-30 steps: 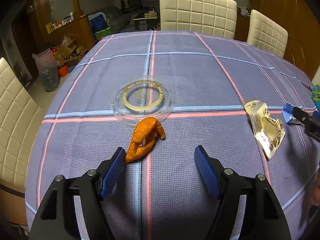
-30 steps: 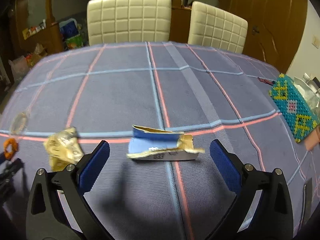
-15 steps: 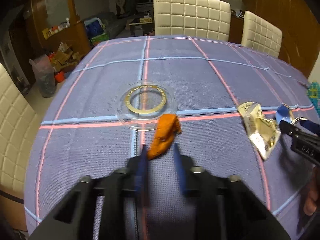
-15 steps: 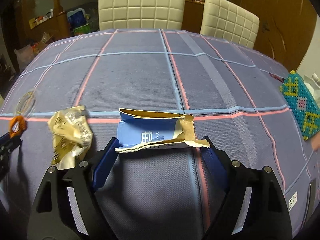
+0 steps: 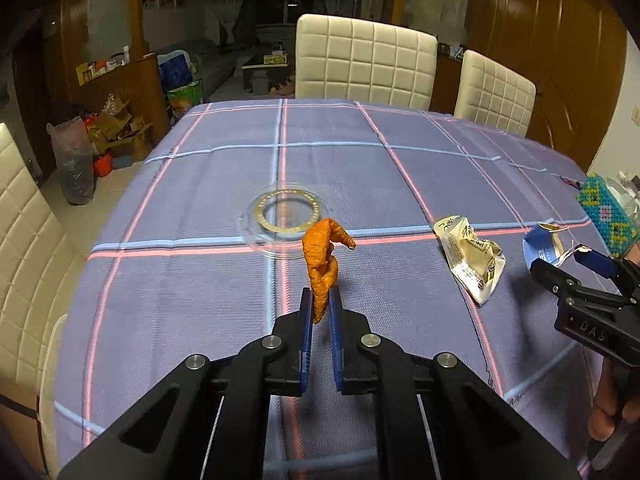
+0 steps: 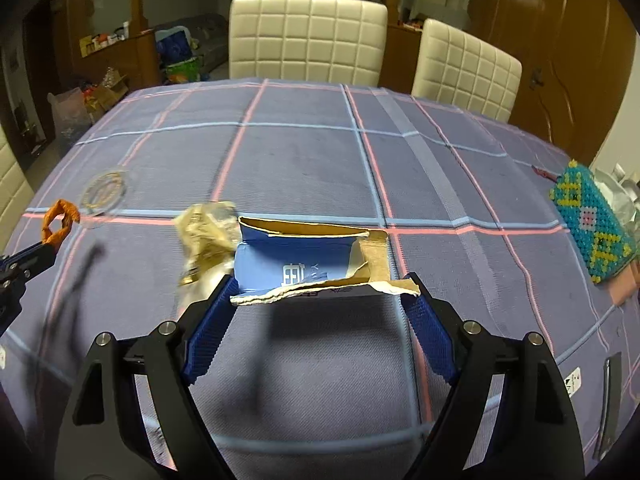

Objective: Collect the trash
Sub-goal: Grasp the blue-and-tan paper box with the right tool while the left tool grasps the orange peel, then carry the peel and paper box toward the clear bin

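Observation:
My left gripper [image 5: 320, 304] is shut on an orange peel [image 5: 322, 258] and holds it up off the purple checked tablecloth. The peel also shows in the right wrist view [image 6: 59, 222]. My right gripper [image 6: 318, 300] is shut on a torn blue cardboard box [image 6: 308, 260], its blue pads pressing the box's two ends, lifted above the cloth. The box shows in the left wrist view [image 5: 546, 246]. A crumpled cream wrapper [image 5: 474, 262] lies on the cloth between the two grippers; it shows in the right wrist view [image 6: 206, 236], left of the box.
A clear plastic disc with a gold ring [image 5: 286, 220] lies on the cloth beyond the peel. A beaded turquoise box [image 6: 592, 224] sits at the right edge. Two cream chairs [image 5: 364, 64] stand at the far side. A third chair [image 5: 24, 232] is at the left.
My left gripper closed on the orange peel and lifted it. My right gripper closed on the blue box and raised it off the cloth.

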Motion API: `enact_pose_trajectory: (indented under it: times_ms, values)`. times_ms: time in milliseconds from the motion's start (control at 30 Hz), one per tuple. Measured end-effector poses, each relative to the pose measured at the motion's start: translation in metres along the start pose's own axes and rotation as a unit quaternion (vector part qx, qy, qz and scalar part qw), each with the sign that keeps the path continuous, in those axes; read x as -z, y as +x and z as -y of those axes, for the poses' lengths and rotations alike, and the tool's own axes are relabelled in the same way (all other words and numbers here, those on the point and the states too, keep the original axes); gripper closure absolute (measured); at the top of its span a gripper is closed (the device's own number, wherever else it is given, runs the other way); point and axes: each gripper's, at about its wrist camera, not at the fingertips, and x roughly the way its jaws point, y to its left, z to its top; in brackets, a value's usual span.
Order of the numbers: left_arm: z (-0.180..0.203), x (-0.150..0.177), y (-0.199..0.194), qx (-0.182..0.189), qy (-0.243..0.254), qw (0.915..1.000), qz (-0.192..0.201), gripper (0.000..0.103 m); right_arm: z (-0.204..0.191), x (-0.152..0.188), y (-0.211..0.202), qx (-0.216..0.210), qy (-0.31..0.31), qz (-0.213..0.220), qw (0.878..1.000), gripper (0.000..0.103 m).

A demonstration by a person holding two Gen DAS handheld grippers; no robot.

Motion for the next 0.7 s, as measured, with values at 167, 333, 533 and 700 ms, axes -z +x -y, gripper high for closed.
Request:
enact_pose_trajectory:
  times_ms: [167,333,533,700]
  values:
    - [-0.007,0.003,-0.017,-0.002,-0.004,0.9999,0.013,0.095,-0.014,0.001,-0.021,-0.014,-0.013,0.014,1.000,0.021]
    - [-0.020,0.008,-0.037,-0.020,-0.009,0.9992,0.034,0.095,-0.038,0.002,-0.042,-0.032,-0.036,0.031,0.998,0.021]
    - [-0.043,0.018,-0.058,-0.035,-0.020,0.9980,0.049,0.095,-0.083,0.006,-0.063,-0.049,-0.078,0.046,0.995,0.021]
    - [-0.078,0.028,-0.077,-0.049,-0.045,0.9959,0.062,0.095,-0.122,0.007,-0.082,-0.061,-0.111,0.059,0.990,0.021]
